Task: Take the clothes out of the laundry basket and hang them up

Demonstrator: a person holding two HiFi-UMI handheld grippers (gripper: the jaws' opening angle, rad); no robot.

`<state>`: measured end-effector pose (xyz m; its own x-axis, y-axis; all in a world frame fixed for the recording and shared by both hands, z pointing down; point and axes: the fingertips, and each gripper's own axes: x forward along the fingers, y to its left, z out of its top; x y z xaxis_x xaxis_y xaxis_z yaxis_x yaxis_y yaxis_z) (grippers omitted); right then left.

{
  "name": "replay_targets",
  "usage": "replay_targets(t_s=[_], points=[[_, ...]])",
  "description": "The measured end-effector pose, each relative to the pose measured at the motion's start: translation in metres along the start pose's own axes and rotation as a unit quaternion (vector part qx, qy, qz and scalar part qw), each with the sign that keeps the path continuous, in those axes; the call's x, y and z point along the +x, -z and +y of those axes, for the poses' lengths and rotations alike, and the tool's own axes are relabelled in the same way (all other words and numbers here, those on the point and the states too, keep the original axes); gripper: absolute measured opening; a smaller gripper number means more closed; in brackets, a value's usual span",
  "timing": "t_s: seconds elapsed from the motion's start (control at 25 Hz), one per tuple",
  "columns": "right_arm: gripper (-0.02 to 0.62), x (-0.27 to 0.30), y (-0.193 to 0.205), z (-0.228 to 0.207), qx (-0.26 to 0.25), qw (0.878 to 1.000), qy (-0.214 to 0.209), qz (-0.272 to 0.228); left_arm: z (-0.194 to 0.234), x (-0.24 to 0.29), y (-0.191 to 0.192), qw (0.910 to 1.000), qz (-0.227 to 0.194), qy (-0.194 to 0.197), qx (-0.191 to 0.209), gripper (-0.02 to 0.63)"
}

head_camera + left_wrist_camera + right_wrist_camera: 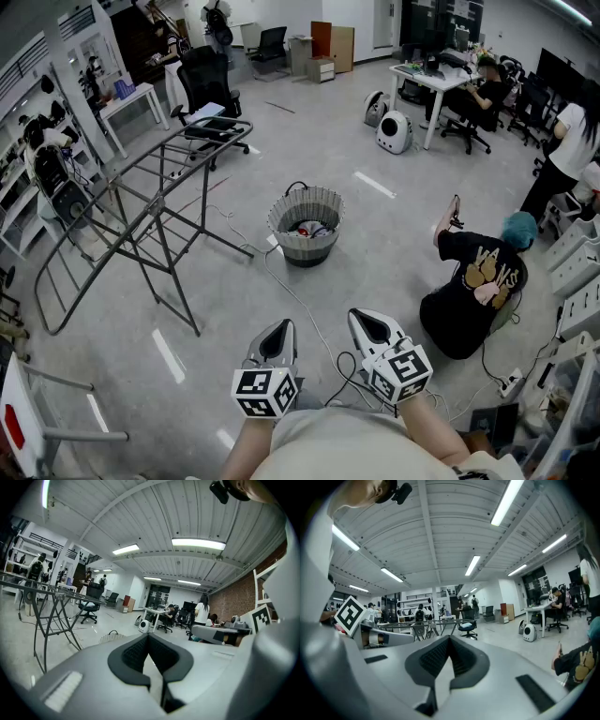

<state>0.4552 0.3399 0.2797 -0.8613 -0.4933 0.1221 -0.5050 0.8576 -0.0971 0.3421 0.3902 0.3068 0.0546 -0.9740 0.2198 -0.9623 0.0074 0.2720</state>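
**Q:** Where are the clothes?

**A:** A small heap of red, white and dark clothes (309, 229) lies inside a round, pale woven laundry basket (281, 214). The basket stands on the grey floor in mid-room, well apart from the person wearing the camera. To its left stands a grey metal folding drying rack (141, 211) with bare bars.

**Q:** And the grippers?

**A:** Both sit near the body, at the bottom of the head view, pointing toward the basket. The left gripper (278, 330) has its jaws pressed together with nothing between them. The right gripper (368, 323) is likewise pressed together and empty.

**Q:** How will the clothes handle?

**A:** Judging by the slumped heap, they are probably soft, light and limp. They are likely to drape and trail when lifted. A bunched fold at the top of the heap looks the easiest place to pinch. A collar or shoulder would suit hanging better, but none can be made out from here.

**Q:** Anything in the way?

**A:** A thin white cable (292, 292) trails across the floor from the basket toward the near side. A person in a black shirt (473, 281) sits on the floor to the right, apart from the basket.
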Motion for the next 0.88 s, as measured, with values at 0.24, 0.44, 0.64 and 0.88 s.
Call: replay_targets(t_s=[0.24, 0.44, 0.64, 0.88], points=[[0.002, -0.010, 0.000, 0.001, -0.002, 1.000, -0.003, -0.001, -0.009, -0.005, 0.002, 1.0000, 0.002, 0.002, 0.001, 0.011], [0.002, -0.014, -0.002, -0.001, 0.002, 1.000, -0.005, 0.000, -0.015, -0.003, -0.001, 1.0000, 0.003, 0.006, 0.001, 0.011], [0.002, -0.019, 0.003, -0.004, 0.002, 1.000, -0.009, 0.000, -0.022, -0.002, 0.002, 0.9999, 0.000, 0.010, 0.003, 0.011], [0.002, -0.017, 0.007, -0.002, 0.018, 1.000, -0.024, 0.008, -0.018, -0.001, 0.002, 0.9999, 0.004, 0.009, 0.007, 0.014]])
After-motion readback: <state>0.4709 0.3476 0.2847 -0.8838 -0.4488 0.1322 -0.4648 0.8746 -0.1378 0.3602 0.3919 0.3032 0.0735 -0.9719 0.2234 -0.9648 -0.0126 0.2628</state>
